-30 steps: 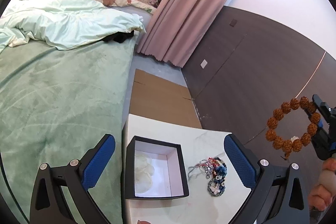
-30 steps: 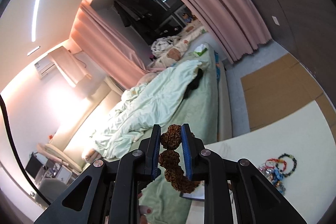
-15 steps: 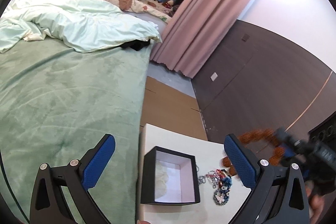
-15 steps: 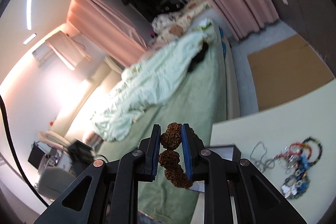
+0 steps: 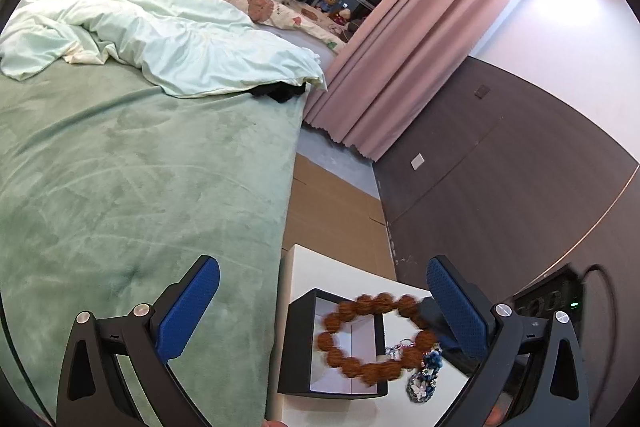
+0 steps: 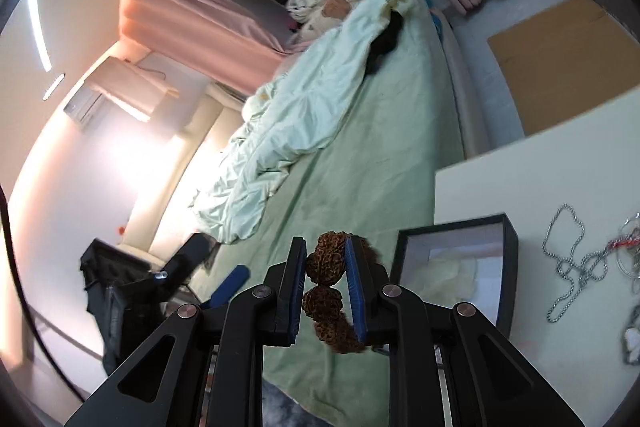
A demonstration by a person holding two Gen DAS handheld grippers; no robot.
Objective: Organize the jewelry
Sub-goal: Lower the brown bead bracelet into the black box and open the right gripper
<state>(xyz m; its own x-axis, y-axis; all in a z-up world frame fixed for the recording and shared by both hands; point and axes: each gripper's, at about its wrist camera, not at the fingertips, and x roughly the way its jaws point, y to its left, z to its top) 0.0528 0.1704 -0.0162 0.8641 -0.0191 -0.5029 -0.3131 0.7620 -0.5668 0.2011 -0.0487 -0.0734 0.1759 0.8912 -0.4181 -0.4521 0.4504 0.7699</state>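
Since the earlier frames the brown bead bracelet has come down from high beside the dark wall and is now hanging over the open black box, blurred with motion; the view from the left gripper has also slid so the box is sitting closer to its right finger.

The right gripper is gripping the bracelet, its two blue-padded fingers clenched on one knobbly bead while the other beads are dangling below the pads. In the left wrist view the loop is hanging in front of the box's right wall, partly over the white interior.

The left gripper is holding nothing, its blue fingers spread wide on either side of the box.

The box is standing on the white desk, near the desk's edge beside the bed. A pale cushion-like lining is lying inside it. Just to the right of the box, on the desk, a silver chain is lying in loose loops, and a tangle of blue and coloured jewelry is sitting beside that. Beyond the box, brown cardboard is lying on the floor, with pink curtains hanging farther back.
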